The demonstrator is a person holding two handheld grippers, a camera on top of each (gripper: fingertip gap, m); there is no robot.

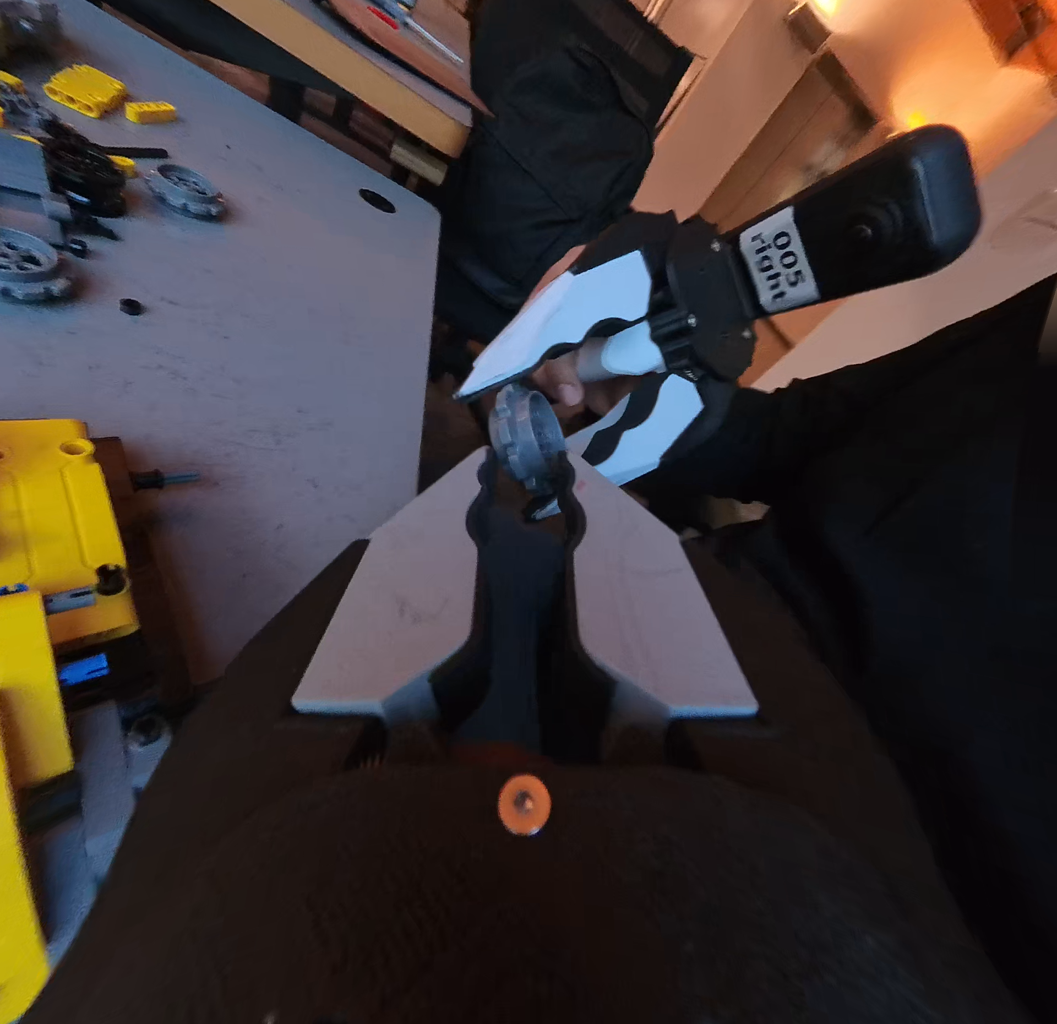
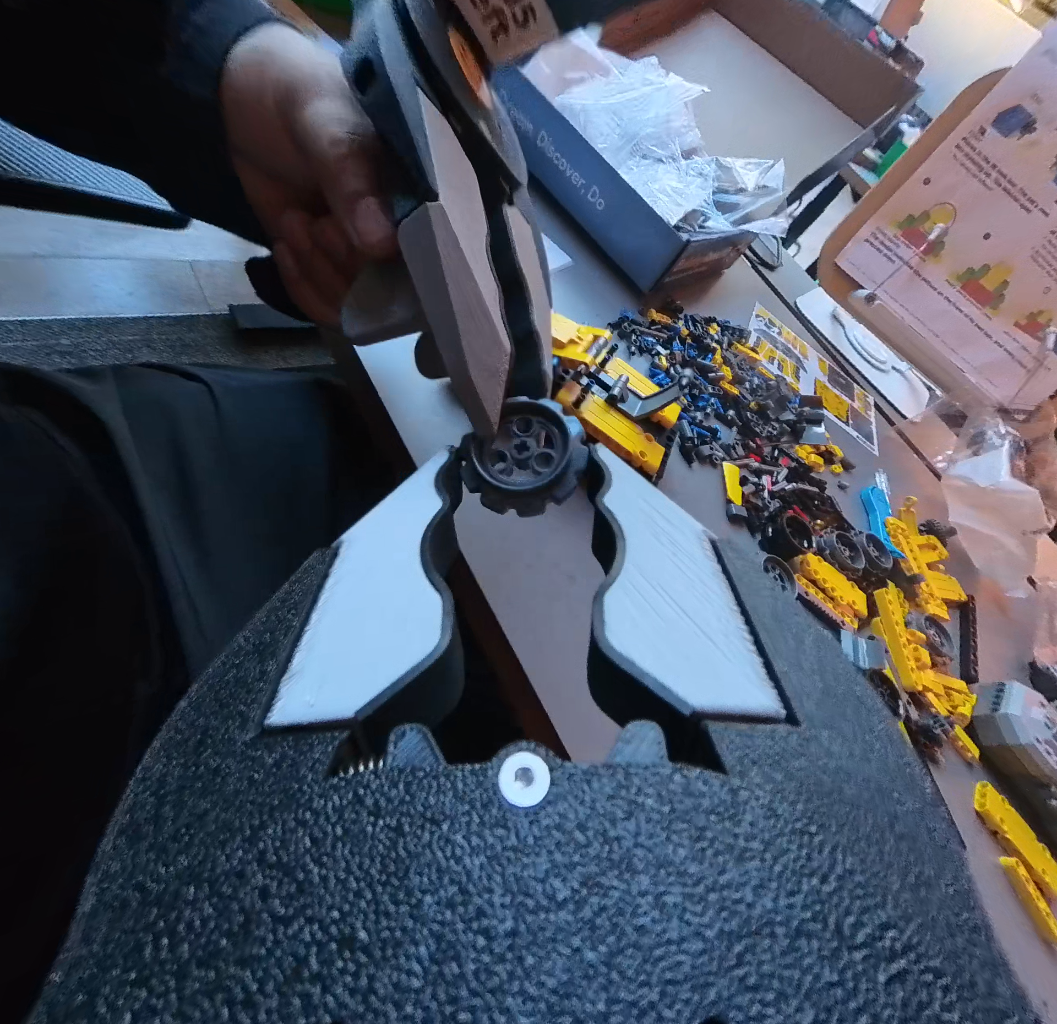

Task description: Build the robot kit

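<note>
left wrist view shows the left tool (image 1: 526, 470) clamped on a grey wheel hub (image 1: 526, 444), its two fingers nearly together with the hub pinched at their very tips. the hub is held in the air beyond the edge of the grey worktop (image 1: 274, 310), not resting on anything. its short axle axis lies roughly across the left tool's fingers, and the open, hollow end faces toward the right tool (image 1: 549, 419). the right tool sits spread apart around the hub, one white finger just above it and the other below and to the side; whether either touches the rim i cannot tell. right wrist view shows the same hub (image 2: 523, 462) face-on between the right tool's (image 2: 523, 470) parted fingertips, its cross-shaped centre hole and ring of round holes turned toward the camera, with the left tool (image 2: 509, 413) coming down onto its upper rim. a pile of yellow and black building pieces (image 2: 801, 482) lies on the worktop beyond.
</note>
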